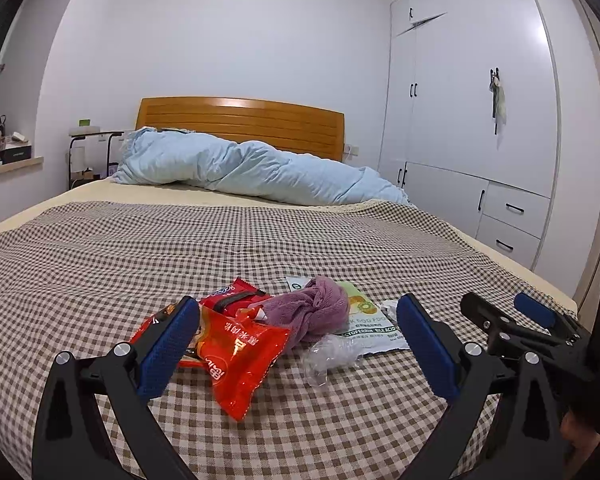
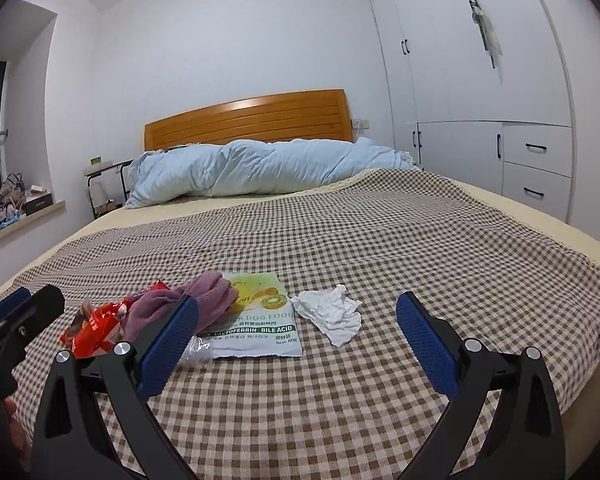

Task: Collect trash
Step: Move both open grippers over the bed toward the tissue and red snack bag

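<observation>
Trash lies in a small heap on the checked bedspread (image 1: 100, 248). An orange-red snack wrapper (image 1: 240, 364) is nearest my left gripper (image 1: 298, 344), which is open just short of it. Behind it are a second red wrapper (image 1: 236, 294), a purple cloth (image 1: 316, 308), a green-and-white dog food pouch (image 1: 370, 320) and a clear crumpled plastic piece (image 1: 332, 356). In the right wrist view the pouch (image 2: 260, 328) and a crumpled white tissue (image 2: 332, 312) lie ahead of my right gripper (image 2: 298, 344), which is open and empty. The purple cloth (image 2: 208, 296) and snack wrapper (image 2: 96, 326) sit to its left.
A rolled light-blue duvet (image 1: 240, 168) lies across the head of the bed by the wooden headboard (image 1: 240, 120). White wardrobes with drawers (image 1: 480, 120) line the right wall. A cluttered windowsill (image 2: 12, 204) and a small side table (image 1: 92, 136) stand at the left.
</observation>
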{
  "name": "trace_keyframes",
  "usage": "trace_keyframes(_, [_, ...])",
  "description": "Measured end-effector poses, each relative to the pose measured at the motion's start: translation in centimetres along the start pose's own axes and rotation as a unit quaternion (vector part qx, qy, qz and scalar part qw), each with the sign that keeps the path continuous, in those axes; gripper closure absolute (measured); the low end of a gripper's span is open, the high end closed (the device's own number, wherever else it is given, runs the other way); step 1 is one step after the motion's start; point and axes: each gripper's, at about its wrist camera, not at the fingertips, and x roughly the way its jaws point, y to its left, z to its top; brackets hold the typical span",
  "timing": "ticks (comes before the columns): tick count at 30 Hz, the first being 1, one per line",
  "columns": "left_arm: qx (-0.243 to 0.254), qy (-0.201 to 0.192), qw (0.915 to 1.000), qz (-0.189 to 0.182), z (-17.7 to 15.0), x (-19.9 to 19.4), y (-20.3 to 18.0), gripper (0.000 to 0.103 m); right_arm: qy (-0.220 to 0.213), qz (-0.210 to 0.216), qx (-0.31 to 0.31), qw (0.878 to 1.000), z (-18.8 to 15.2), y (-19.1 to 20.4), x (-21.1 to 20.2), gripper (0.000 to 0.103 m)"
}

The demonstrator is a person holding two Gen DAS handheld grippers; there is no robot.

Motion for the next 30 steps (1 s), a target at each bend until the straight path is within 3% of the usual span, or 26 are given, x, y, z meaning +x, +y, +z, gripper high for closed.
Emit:
trace_keyframes(8, [-0.006,0.009,0.9999,-0.001,-0.2,0.0,0.9,0.007,0.009,0.001,0.009,1.0,0.1,-0.6,0.0,0.008])
trace_keyframes(14, [-0.006,0.02,0.9998,-0.002,-0.3,0.2,1.4,0.007,0.044,0.006,-0.005,0.999,-0.1,-0.4,1.1,0.008])
trace_keyframes(19, [-0.008,0.03,0.9995,0.002,-0.3,0.5,1.8,0.007,0.071,0.039,-0.017,0.997,-0.5,1.0,1.8,0.008])
trace_keyframes(30, [-0.016,0.039,0.9991,0.005,0.2,1.2,3.0,0.007,0.078,-0.016,-0.027,0.996,1.9,-0.4,5.5,0.008])
